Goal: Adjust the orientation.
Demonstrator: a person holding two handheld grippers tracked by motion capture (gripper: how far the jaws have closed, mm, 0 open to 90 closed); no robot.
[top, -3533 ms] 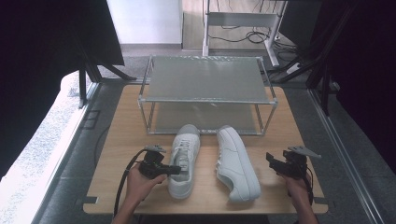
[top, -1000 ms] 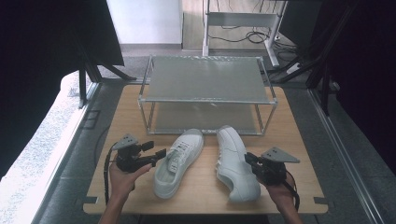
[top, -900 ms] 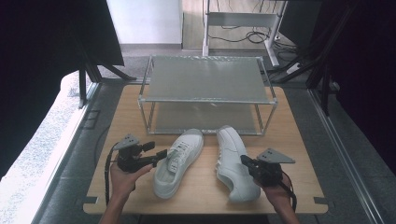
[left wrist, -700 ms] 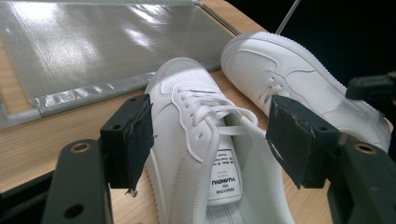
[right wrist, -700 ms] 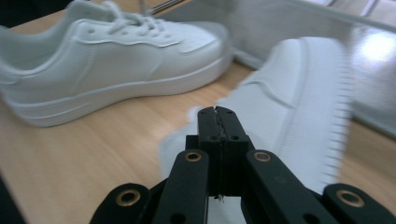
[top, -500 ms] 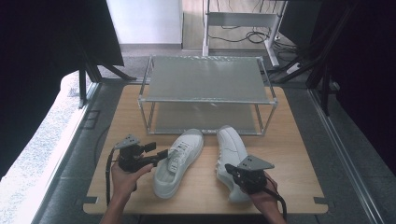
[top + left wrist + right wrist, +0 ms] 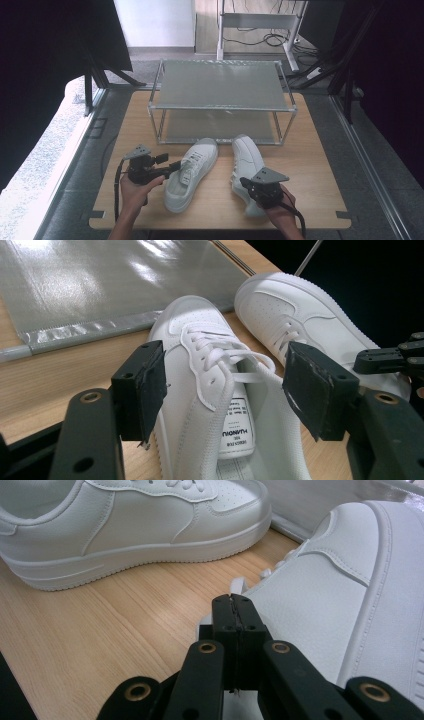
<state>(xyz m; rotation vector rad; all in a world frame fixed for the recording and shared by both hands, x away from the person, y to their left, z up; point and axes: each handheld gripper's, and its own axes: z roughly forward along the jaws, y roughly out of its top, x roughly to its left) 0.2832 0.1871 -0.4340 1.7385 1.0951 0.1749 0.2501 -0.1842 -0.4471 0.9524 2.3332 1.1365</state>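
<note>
Two white sneakers lie side by side on a wooden table [image 7: 320,165], before a metal rack [image 7: 220,102]; the left gripper [image 7: 225,390] straddles the left sneaker [image 7: 191,172], jaws spread; the right gripper [image 7: 234,602], jaws pressed together, touches the right sneaker [image 7: 247,162].

Two shoes on table [image 7: 310,165], side by side, toes toward rack. Left shoe [image 7: 192,172] tilted, toe leaning toward right shoe [image 7: 247,165]. Rack [image 7: 220,102] stands behind shoes, at middle of table, two shelves one above other. Left gripper [image 7: 175,167] at left side of left shoe, jaws on both sides of its opening. Right gripper [image 7: 245,182] at heel part of right shoe, near front edge of table.
</note>
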